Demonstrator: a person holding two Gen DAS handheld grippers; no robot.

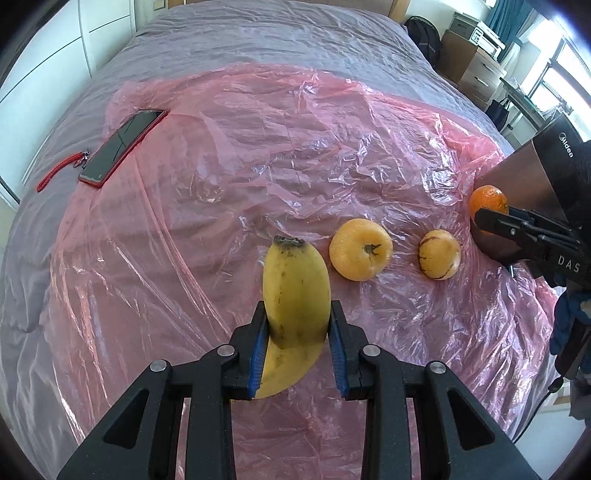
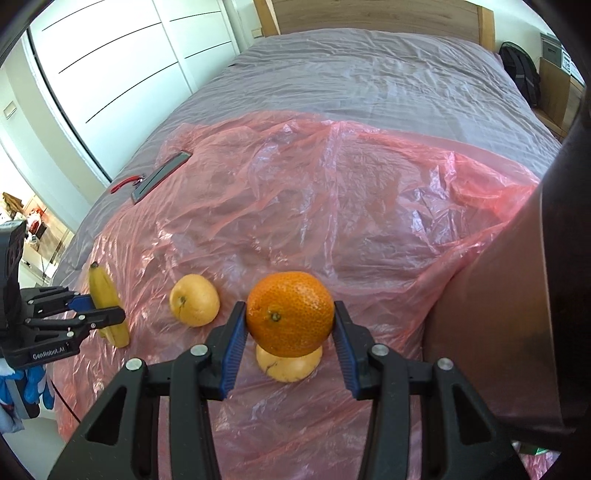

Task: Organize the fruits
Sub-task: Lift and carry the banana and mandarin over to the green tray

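A bed covered with a wrinkled grey sheet is seen filling most of both views. A wooden headboard is seen at its far end. White wardrobe doors with thin dark lines are noted along one side. On the other side, wooden drawer units are observed, with a dark backpack set beside them. A bright window with a teal curtain is noted there; strong daylight is admitted.
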